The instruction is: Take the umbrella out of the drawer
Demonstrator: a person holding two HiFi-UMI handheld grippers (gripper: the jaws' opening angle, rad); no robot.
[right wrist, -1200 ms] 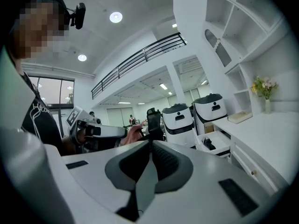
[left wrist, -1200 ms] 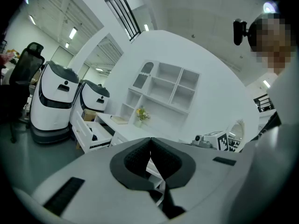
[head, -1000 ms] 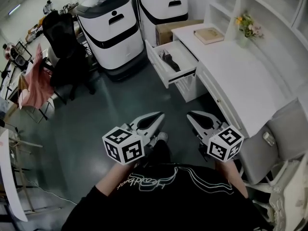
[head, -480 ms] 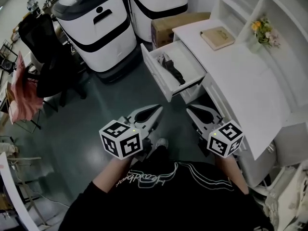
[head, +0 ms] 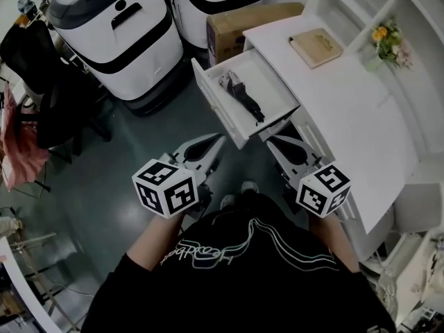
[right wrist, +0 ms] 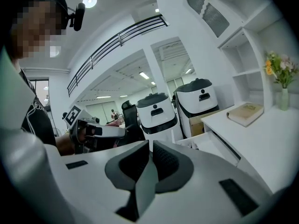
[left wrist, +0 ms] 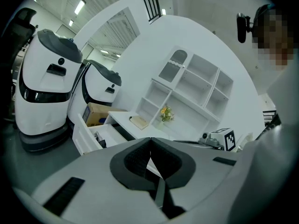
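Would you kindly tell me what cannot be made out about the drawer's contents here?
Head view: the umbrella is too small to show handle or strap.
Left gripper view: the drawer front hides most of it.
Right gripper view: the drawer's wall hides its inside.

The left gripper (left wrist: 150,141) fills the bottom, and its two jaws are pressed together with nothing between them. Past it on the left stand two big white machines (left wrist: 46,78) with grey tops. A brown box (left wrist: 96,112) sits beside them. A white drawer (left wrist: 80,138) is pulled out, with a dark thing (left wrist: 100,140) in it, too small to tell. A book (left wrist: 139,122) and flowers (left wrist: 166,113) are on the white desk (left wrist: 122,119) under white shelves (left wrist: 191,87). The right gripper (left wrist: 177,141) pokes in from the right.
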